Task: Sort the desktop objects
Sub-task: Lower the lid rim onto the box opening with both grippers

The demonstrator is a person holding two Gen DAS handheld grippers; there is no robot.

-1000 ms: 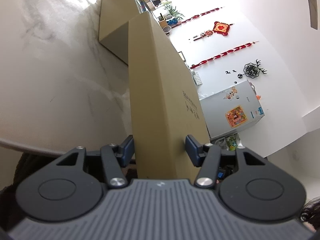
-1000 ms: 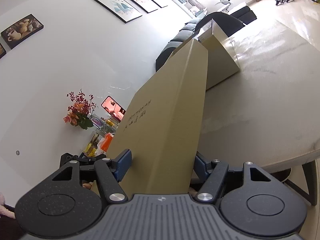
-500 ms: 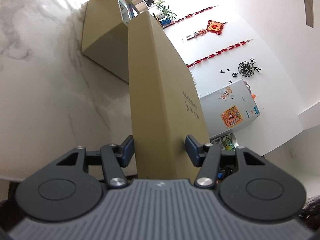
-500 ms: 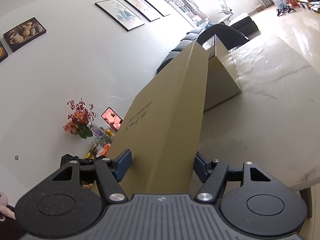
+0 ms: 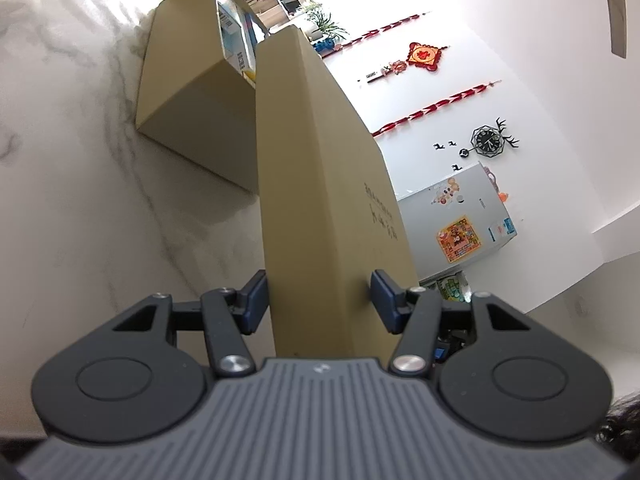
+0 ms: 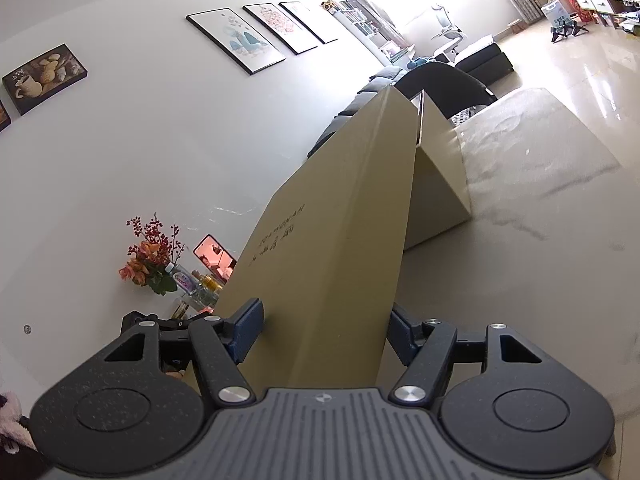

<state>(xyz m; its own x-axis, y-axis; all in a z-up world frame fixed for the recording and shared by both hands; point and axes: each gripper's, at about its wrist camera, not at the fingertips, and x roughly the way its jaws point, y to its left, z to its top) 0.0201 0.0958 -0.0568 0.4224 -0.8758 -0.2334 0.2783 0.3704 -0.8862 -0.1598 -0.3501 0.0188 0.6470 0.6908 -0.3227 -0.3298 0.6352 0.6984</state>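
- The left gripper (image 5: pixel 318 298) pinches one end of a long flat tan lid (image 5: pixel 320 168); its blue fingers (image 5: pixel 254 300) press against both broad sides.
- The right gripper (image 6: pixel 324 334) pinches the other end of the same lid (image 6: pixel 340 240), with a blue finger (image 6: pixel 246 330) on each side.
- The lid is held on edge above the marble counter (image 5: pixel 80 200), and its faint printed lettering faces away from the counter in both views.
- An open tan box (image 5: pixel 192 92) sits on the counter just beyond the far end of the lid; in the right wrist view the box (image 6: pixel 436 184) appears just past the lid's edge.
- Inside the box, a blue and white item (image 5: pixel 236 44) stands against the inner wall.
- Whether the lid touches the box cannot be told.
- Past the lid, the left wrist view shows a fridge (image 5: pixel 456 220), and the right wrist view shows a flower bunch (image 6: pixel 152 256).
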